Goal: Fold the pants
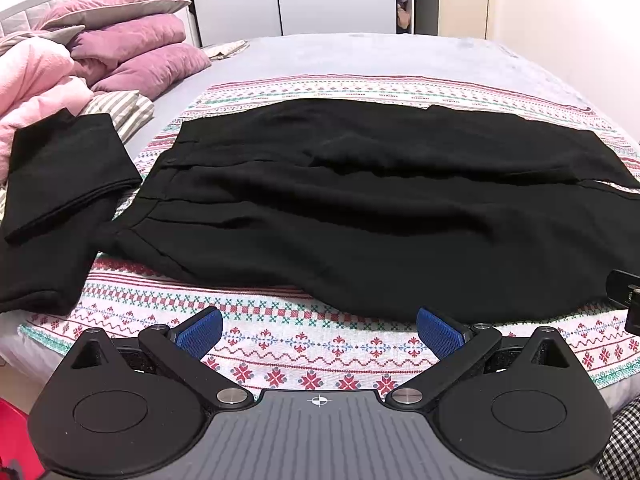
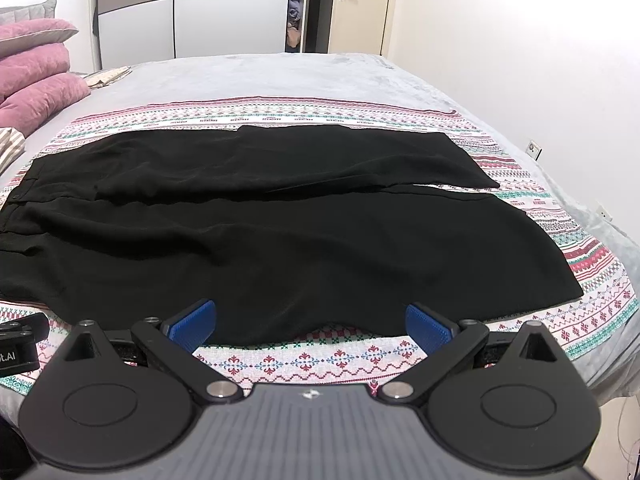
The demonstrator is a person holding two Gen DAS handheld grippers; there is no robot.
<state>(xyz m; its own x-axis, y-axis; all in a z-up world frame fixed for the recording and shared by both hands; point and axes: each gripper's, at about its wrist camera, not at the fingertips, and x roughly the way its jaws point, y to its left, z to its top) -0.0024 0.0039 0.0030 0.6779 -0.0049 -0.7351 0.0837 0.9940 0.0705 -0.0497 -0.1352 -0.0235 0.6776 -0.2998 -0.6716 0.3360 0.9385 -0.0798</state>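
Both tools (image 1: 319,330) (image 2: 311,326) wide apart w/ pants (image 1: 360,208) flat on bed (image 1: 360,56).

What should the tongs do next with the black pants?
Probably move forward and pinch the near edge of the black pants. Both the left tongs and right tongs are open and empty, and the pants lie spread flat, unfolded, on the patterned cloth.
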